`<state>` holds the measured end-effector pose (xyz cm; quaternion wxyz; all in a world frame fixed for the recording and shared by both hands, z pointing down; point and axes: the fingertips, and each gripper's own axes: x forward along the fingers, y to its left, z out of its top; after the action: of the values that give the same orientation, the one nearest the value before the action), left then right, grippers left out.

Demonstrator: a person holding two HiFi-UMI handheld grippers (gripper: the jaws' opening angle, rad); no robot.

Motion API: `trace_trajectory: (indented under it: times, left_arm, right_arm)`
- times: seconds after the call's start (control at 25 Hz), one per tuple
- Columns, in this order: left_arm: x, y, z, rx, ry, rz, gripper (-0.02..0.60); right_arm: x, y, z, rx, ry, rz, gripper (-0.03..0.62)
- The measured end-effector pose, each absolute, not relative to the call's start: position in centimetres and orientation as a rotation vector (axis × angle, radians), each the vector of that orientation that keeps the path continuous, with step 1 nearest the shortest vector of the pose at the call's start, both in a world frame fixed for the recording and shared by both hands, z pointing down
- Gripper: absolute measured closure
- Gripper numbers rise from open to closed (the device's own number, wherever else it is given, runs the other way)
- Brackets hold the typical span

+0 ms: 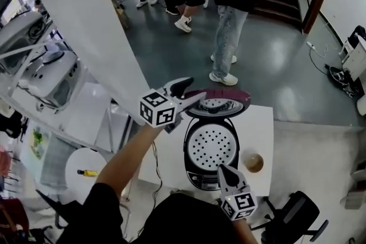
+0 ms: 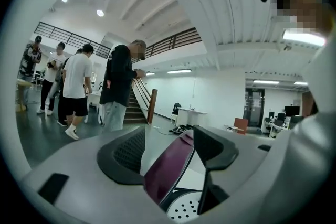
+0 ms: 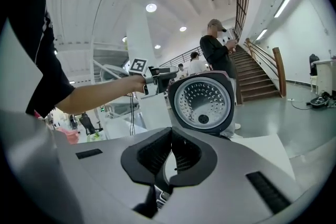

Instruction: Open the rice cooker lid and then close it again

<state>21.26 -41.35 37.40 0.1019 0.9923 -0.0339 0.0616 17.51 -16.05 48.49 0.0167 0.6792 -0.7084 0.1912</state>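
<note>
**Lid up, left tool at its rim**

From my seat, the rice cooker (image 1: 201,177) sat on the white table (image 1: 260,123) with its lid (image 1: 220,101) swung fully open and standing upright at the far side of the pot. A white perforated insert (image 1: 210,146) filled the pot's mouth. A small round cup (image 1: 253,162) stood on the table just beside the cooker.

My left gripper (image 1: 191,92) was up at the lid's left edge. In the left gripper view its jaws were apart, with the maroon rim of the lid (image 2: 168,165) running between them. The rim lay against the right-hand jaw and clear of the other, so the tool was released, not clamped.

My right gripper (image 1: 229,175) hung at the cooker's near side. Its jaws were clenched together with nothing between them (image 3: 170,152), and it pointed at the lid's shiny inner plate (image 3: 202,101).

Several people (image 1: 231,14) stood on the dark floor beyond the table.
</note>
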Motion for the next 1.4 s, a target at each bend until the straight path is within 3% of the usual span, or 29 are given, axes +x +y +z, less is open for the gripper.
trace_trajectory:
  times: [0.76,1.04,1.4]
  left_arm:
    - [25.4,-40.8,40.4,2.996,0.390,0.515,0.322]
    - [25.3,-39.5,40.4,2.955,0.497,0.560,0.432]
    - [24.7,-37.8,40.3,3.004,0.557,0.582,0.454]
  right_arm:
    - [19.6,-17.2,49.1,2.217,-1.995,0.524,0.594]
    - [19.4,-17.0,49.0,2.229,-1.983,0.510,0.594]
    - [19.2,-16.4,48.9,2.220,-2.024,0.476,0.594]
